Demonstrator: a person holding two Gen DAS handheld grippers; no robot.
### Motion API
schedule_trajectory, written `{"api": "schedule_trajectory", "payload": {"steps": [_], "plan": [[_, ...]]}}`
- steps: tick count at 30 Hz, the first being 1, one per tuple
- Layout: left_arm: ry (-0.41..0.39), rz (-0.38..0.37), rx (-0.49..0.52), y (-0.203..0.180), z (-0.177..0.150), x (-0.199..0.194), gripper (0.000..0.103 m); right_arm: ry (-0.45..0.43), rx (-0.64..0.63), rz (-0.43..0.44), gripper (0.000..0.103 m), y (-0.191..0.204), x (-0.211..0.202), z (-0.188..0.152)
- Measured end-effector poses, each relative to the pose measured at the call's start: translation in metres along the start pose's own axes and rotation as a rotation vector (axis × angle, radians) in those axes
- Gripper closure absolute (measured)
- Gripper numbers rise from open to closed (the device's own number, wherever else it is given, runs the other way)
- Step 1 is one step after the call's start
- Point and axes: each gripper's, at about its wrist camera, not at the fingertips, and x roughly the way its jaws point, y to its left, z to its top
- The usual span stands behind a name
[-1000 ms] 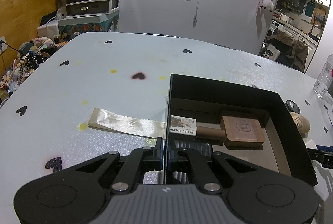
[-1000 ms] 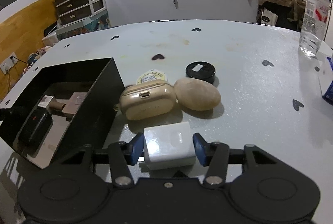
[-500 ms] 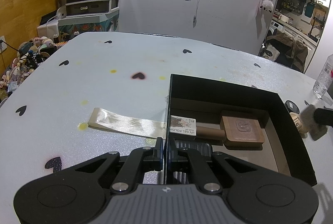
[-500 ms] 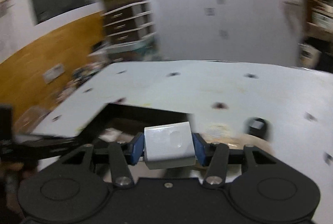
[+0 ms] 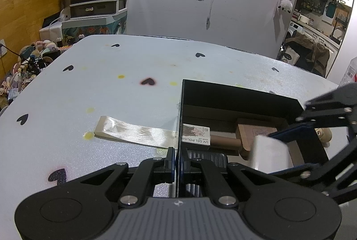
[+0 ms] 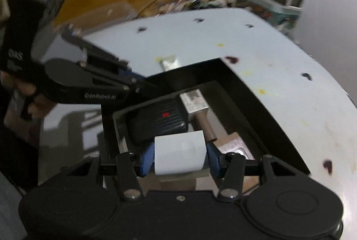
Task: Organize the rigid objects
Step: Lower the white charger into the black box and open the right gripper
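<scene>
The white block (image 6: 180, 152) sits squeezed between the blue pads (image 6: 147, 157) of the right gripper (image 6: 179, 158), whose jaws are closed on its two sides. It hangs above the open black box (image 6: 250, 92), over the near part of the interior, clear of the things lying inside. From the left wrist view the same block (image 5: 271, 155) appears blurred at the right, over the box's right half (image 5: 241, 92).

Inside the box lies a black ribbed case (image 6: 158, 121) with a small red mark on top. Just beside it is a small white carton (image 5: 196, 134) printed "UV GEL POLISH", and touching that a brown cylinder-shaped handle (image 5: 225, 141) that runs to a brown square stamp-like block (image 5: 254, 131).

The left gripper (image 5: 177, 161) has its jaws pinched shut on the box's left wall, one finger outside and one inside. In the right wrist view this gripper (image 6: 133, 81) reaches in from the left to the box's corner, with the person's hand (image 6: 26, 92) on its grip.

The box stands on a white tabletop (image 5: 100, 88) dotted with black hearts and yellow stains. A shiny pale strip (image 5: 136, 131) lies flat on the tabletop, its end touching the outside of the box's left wall. A tan rounded object (image 5: 324, 135) sits just beyond the right wall, mostly hidden.
</scene>
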Motion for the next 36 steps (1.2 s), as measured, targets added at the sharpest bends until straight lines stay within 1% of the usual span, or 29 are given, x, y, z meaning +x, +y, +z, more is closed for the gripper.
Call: {"api": "schedule_trajectory", "payload": {"steps": [4, 6, 8, 12, 17, 21, 22, 23, 24, 27, 30, 31, 36], "plan": [[0.0, -0.001, -0.002, 0.001, 0.0, 0.0, 0.099, 0.058, -0.074, 0.054, 0.051, 0.005, 0.016, 0.002], [0.0, -0.001, -0.001, 0.0, 0.0, 0.0, 0.099, 0.056, -0.069, 0.077, 0.051, 0.002, 0.016, 0.004], [0.0, 0.0, -0.001, 0.0, 0.0, 0.0, 0.099, 0.057, -0.075, 0.07, 0.05, 0.001, 0.018, 0.005], [0.0, -0.001, -0.001, 0.0, 0.0, 0.0, 0.099, 0.025, -0.042, 0.09, 0.049, -0.002, 0.01, 0.006], [0.0, -0.001, -0.001, 0.0, 0.0, 0.0, 0.099, -0.002, -0.008, 0.071, 0.049, -0.005, -0.006, 0.003], [-0.002, -0.003, -0.004, 0.001, -0.001, 0.0, 0.099, 0.021, -0.031, 0.038, 0.051, -0.004, -0.017, -0.002], [-0.003, -0.005, -0.005, 0.001, -0.001, 0.0, 0.099, 0.037, -0.034, 0.033, 0.051, -0.004, -0.019, -0.004], [-0.003, -0.006, -0.006, 0.0, -0.001, 0.0, 0.099, 0.058, -0.039, 0.02, 0.055, -0.004, -0.02, -0.005], [-0.004, -0.007, -0.007, 0.001, -0.002, 0.0, 0.099, 0.077, -0.047, 0.003, 0.06, -0.004, -0.019, -0.007], [-0.006, -0.011, -0.01, 0.002, -0.002, 0.0, 0.099, 0.136, -0.08, -0.018, 0.072, -0.001, -0.014, -0.01], [-0.007, -0.012, -0.01, 0.002, -0.002, 0.0, 0.099, 0.183, -0.11, -0.025, 0.079, 0.004, -0.004, -0.013], [-0.007, -0.012, -0.011, 0.002, -0.002, 0.0, 0.099, 0.186, -0.108, -0.026, 0.081, 0.004, -0.001, -0.013], [-0.007, -0.013, -0.012, 0.002, -0.003, -0.001, 0.099, 0.187, -0.098, -0.034, 0.08, 0.004, 0.009, -0.008]]}}
